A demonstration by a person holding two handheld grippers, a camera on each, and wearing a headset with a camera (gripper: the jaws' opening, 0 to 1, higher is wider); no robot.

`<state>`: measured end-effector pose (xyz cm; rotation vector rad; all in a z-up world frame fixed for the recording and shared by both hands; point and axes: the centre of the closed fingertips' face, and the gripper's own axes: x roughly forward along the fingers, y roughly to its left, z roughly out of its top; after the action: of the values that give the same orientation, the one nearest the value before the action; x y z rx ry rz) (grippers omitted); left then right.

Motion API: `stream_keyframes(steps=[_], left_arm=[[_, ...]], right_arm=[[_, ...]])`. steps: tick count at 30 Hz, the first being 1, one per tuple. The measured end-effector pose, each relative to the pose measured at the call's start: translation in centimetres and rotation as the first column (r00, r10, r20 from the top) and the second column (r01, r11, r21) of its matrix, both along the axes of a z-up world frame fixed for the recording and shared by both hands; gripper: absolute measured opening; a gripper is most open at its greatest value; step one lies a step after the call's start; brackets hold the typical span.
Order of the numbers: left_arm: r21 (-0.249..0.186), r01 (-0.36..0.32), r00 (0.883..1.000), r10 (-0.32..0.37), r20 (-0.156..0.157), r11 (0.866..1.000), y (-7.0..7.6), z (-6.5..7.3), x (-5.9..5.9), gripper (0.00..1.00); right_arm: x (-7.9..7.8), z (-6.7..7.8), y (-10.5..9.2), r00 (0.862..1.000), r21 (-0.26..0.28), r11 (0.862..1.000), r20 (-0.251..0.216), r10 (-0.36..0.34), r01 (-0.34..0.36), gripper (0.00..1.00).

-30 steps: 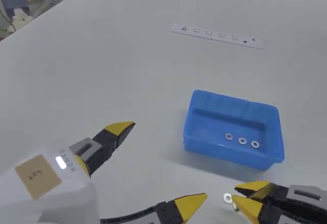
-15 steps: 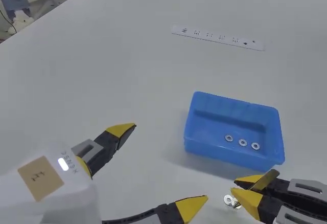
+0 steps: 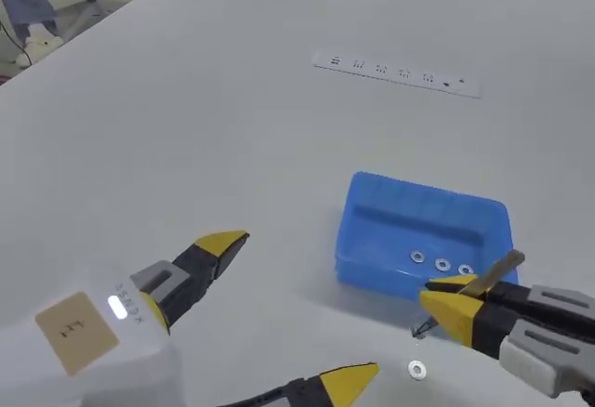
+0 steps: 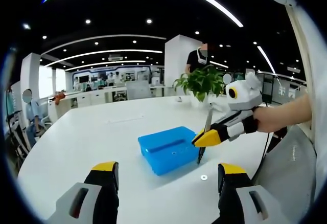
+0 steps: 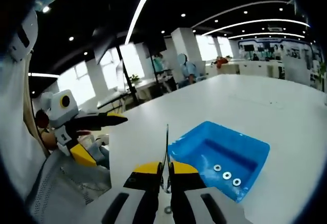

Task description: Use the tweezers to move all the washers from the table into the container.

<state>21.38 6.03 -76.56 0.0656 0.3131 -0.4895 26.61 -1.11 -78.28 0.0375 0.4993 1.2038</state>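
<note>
Transfer step in hand: the right tool [image 3: 439, 301] holds the tweezers [image 3: 497, 272] with their tips angled down, close above the tabletop [image 3: 232, 128] just in front of the blue container [image 3: 423, 193]. One loose washer [image 3: 417, 369] lies on the tabletop just beside and below the tips. Three washers [image 3: 442, 265] lie in a row on the container floor. Whether the tweezer tips hold a washer is too small to tell.

Judged next move: if the tips are empty, lower them onto the loose washer and close them across its rim. If loaded, carry over the near wall and release inside the container. The flat, thin washer is likely to slip, so a steady, low approach is advised.

Tool state: the right tool's jaws are pressed together on the tweezers' shaft, as the right gripper view shows. The left tool [image 3: 293, 307] hovers spread wide, holding nothing, well apart from the container.
</note>
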Motion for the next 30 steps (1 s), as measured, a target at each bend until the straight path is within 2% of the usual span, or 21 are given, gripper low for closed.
stream_keyframes(steps=[4,12,17,22,30], left_arm=[[-0.001,-0.001,1.000,0.001,0.001,1.000,0.0,0.0,0.0,0.81],[-0.004,-0.006,1.000,0.006,0.003,1.000,0.1,0.1,0.0,0.81],[-0.005,-0.010,1.000,0.010,0.003,1.000,0.2,0.1,0.0,0.81],[-0.006,-0.012,1.000,0.012,0.001,1.000,0.2,0.1,0.0,0.81],[-0.004,-0.012,1.000,0.012,0.000,1.000,0.2,0.1,0.1,0.81]], right_arm=[[1.1,0.8,0.5,1.000,0.021,1.000,0.015,-0.012,0.012,0.03],[2.5,1.1,1.7,0.999,0.008,1.000,0.050,0.022,-0.023,0.03],[3.9,1.2,2.2,0.998,0.004,1.000,0.067,0.021,-0.021,0.03],[5.6,0.6,2.4,0.999,-0.004,1.000,0.037,-0.013,0.013,0.03],[7.4,-1.0,2.8,0.999,-0.044,0.998,-0.006,-0.043,0.043,0.03]])
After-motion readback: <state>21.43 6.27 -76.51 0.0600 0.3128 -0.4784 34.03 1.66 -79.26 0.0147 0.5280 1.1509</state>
